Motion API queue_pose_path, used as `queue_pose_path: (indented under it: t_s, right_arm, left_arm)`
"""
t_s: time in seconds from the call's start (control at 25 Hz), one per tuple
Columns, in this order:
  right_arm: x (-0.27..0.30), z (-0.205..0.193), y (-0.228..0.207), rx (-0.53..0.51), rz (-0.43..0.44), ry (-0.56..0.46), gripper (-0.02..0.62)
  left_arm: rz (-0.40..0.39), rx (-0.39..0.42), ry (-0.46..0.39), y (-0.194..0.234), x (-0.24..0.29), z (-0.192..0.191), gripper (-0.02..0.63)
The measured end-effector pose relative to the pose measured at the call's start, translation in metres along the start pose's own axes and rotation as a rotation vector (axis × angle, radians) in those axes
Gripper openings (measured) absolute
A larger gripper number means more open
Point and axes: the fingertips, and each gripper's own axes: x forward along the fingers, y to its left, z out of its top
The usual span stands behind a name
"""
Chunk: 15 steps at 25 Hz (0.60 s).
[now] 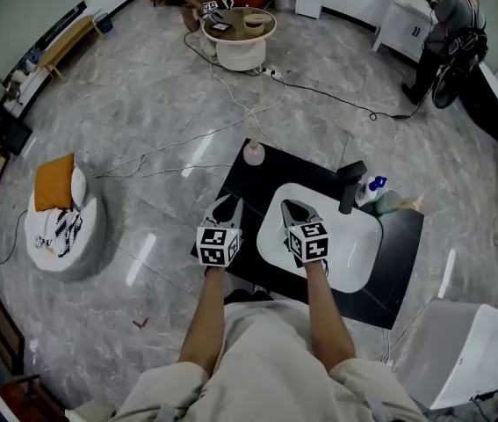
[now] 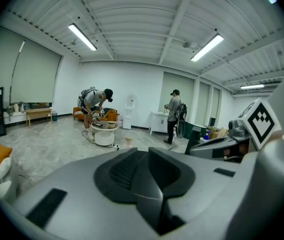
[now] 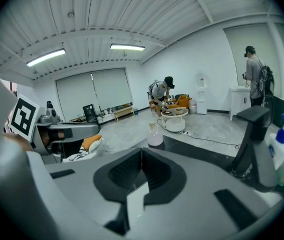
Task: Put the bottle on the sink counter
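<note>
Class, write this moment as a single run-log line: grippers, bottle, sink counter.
left gripper: shut, empty | right gripper: shut, empty, over basin | bottle: upright at far corner of sink counter, untouched

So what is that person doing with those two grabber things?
A person stands at a black sink counter, holding a gripper in each hand. The left gripper and the right gripper both have their jaws together with nothing in them. The right one is over the white sink. A pale pink bottle stands upright on the counter's far corner, and neither gripper is touching it.
</note>
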Motion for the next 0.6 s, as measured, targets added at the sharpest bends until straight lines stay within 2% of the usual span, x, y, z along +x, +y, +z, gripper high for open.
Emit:
queue_pose_path:
  t_s: [0.2, 0.6]
  right_arm:
    - [-0.0005, -0.0003, -0.0008, 0.002, -0.003, 0.001, 0.006]
    - [0.0016, 0.0027, 0.0004, -0.016, -0.002, -0.015, 0.005]
  left_arm:
    - [0.008, -0.008, -0.006, 0.0009, -0.0007, 0.0027, 0.008]
    - [-0.003, -0.017, 0.024, 0.0003, 0.0, -0.0044, 0.006]
